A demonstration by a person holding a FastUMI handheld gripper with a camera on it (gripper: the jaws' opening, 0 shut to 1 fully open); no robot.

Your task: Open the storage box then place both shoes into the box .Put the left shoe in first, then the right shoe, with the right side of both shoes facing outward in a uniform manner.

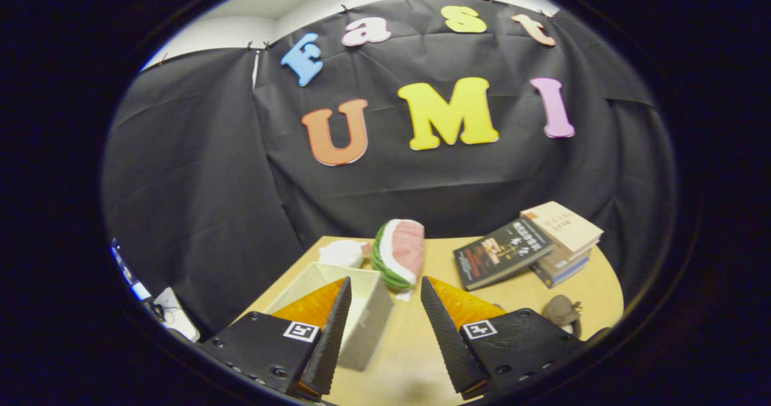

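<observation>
While the claw (381,288) hangs spread wide and empty above the bench (415,346), bare wood lies between its fingers. A white storage box (367,309), partly hidden behind the left finger, sits just ahead. Beyond: a watermelon-slice toy (400,260), stacked books (530,246). A grey-brown thing (561,311) by the right finger is hard to make out.

Recording booth, black cloth wall (199,171), table (415,346)

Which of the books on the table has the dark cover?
The dark-covered book leaning against the stack of books, nearer the watermelon toy; the stacked ones are pale.
</observation>
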